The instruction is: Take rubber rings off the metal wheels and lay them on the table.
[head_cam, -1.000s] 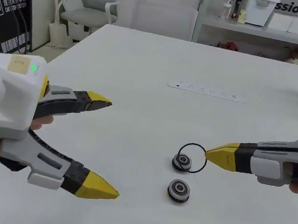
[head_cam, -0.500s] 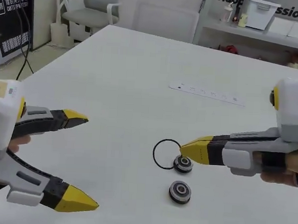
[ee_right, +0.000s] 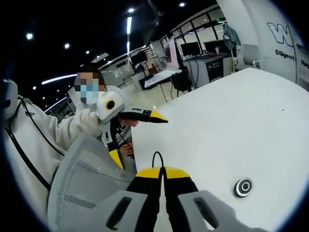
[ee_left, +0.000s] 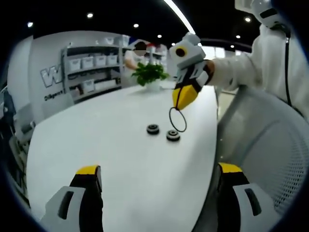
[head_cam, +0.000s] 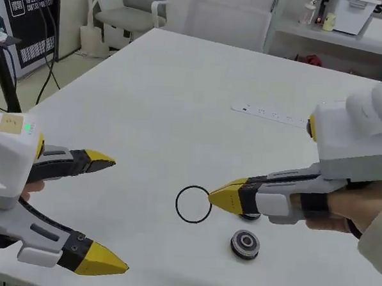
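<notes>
The rubber ring (head_cam: 193, 203) is off the wheels, a thin black loop pinched at its right edge by your right gripper (head_cam: 215, 197), jaws clamped together on it. In the head view the ring sits left of the gripper's yellow tips, over bare table (head_cam: 180, 104), just left of the two wheels. In the left gripper view it hangs down from the tips; can't tell whether its lower edge touches the tabletop. In the right gripper view you see it edge-on, poking up from between the closed tips.

The near wheel (head_cam: 245, 243) lies flat on the table in full view, dark rim with a metal hub, just on the near side of your right gripper and apart from it. The far wheel (head_cam: 249, 216) is mostly hidden under the right gripper's jaw; a sliver shows below it. Can't tell if either wheel carries a ring. The left gripper view shows both wheels side by side, close together, not touching.

Your left gripper (head_cam: 119, 213) is at the near left, well apart from ring and wheels, jaws spread wide with nothing between them, tips pointing right toward the middle of the table.

A white power strip (head_cam: 269, 115) lies flat at the far right of the table, well beyond the wheels. An office chair (head_cam: 121, 11) stands past the table's far left edge.
</notes>
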Demonstrator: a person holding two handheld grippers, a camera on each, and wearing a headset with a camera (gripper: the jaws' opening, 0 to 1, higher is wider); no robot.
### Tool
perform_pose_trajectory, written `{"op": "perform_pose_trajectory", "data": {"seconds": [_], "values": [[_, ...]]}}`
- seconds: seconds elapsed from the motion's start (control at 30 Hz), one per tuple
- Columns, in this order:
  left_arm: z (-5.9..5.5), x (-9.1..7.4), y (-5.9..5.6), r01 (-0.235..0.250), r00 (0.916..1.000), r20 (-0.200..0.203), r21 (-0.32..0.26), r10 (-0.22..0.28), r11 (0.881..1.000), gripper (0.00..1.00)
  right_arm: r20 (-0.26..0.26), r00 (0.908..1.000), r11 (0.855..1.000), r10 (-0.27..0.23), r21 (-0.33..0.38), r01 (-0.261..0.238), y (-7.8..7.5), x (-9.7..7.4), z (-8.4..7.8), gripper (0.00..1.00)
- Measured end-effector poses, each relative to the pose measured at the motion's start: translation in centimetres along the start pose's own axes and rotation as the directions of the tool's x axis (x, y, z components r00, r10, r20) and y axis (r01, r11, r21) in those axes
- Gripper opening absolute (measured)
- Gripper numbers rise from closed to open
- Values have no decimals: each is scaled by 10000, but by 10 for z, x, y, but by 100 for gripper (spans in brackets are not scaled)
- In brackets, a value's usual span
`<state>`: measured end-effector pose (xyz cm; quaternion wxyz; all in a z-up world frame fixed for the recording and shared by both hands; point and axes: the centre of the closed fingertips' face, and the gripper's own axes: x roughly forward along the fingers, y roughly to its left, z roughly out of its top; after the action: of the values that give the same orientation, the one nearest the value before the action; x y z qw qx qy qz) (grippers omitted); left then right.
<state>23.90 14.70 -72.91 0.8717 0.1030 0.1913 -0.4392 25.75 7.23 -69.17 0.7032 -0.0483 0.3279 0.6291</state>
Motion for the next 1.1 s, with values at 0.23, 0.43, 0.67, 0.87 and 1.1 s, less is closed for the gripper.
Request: {"op": "perform_pose_trajectory", "data": {"seconds": [0.23, 0.43, 0.67, 0.87, 1.1], "values": [[-2, 3, -2, 21, 10000, 20, -213, -20, 9998, 100, -442, 9983, 9992, 373, 179, -366, -1, 20, -12, 0], [-4, 4, 0, -25, 10000, -32, -338, 24, 9994, 100, -748, 9959, 9984, 517, 282, -497, -8, 35, -21, 0], [-5, 3, 5, -144, 9999, 41, -516, 147, 9986, 99, -946, 9948, 9982, 385, 486, -340, -21, 49, -30, 0], [-5, 4, 7, -177, 9998, 109, -614, 184, 9980, 99, -1122, 9936, 9974, 157, 715, -77, -32, 60, -39, 0], [-7, 4, 7, -169, 9998, 134, -711, 179, 9973, 99, -1374, 9904, 9959, -123, 866, 244, -40, 69, -52, 0]]}}
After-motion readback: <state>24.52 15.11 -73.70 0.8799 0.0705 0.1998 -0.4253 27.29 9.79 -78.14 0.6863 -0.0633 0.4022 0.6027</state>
